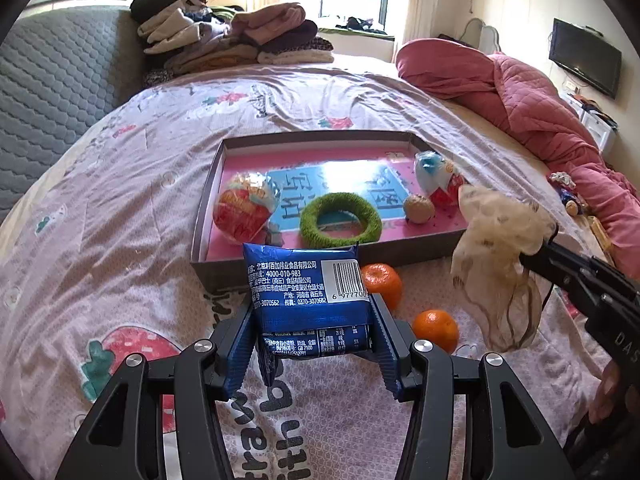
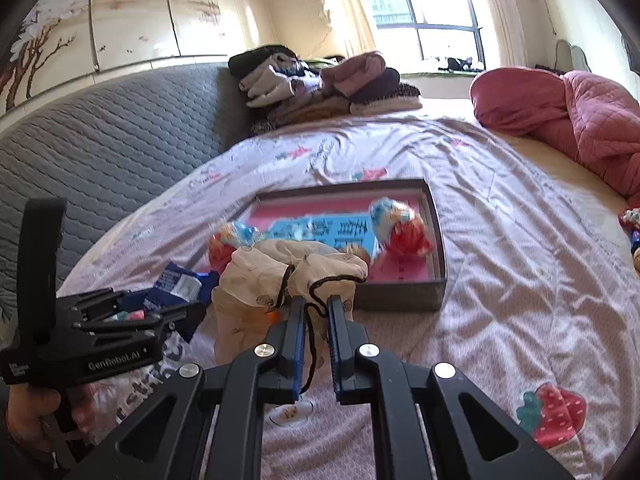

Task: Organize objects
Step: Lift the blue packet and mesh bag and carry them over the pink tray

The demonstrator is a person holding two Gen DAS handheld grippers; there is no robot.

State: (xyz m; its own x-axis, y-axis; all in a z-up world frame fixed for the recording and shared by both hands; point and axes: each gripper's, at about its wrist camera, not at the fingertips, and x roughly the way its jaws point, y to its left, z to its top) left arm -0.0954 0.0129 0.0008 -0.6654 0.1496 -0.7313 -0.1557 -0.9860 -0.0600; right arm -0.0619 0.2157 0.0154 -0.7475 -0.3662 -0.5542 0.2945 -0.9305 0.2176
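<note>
The blue snack packet [image 1: 306, 300] sits clamped between the fingers of my left gripper [image 1: 310, 332], held barcode-up above the bedspread [image 1: 120, 208], just short of the near wall of the shallow box [image 1: 408, 250]. My right gripper [image 2: 317, 312] is pinched on the cream drawstring pouch [image 2: 276, 276], which hangs bunched above the bedspread by the box's near right corner. Inside the box lie a green ring [image 1: 341, 220], a walnut [image 1: 418, 209] and two wrapped toy eggs [image 1: 244, 208], one at each end. Two mandarins [image 1: 436, 330] rest on the bedspread just outside the box's near edge.
</note>
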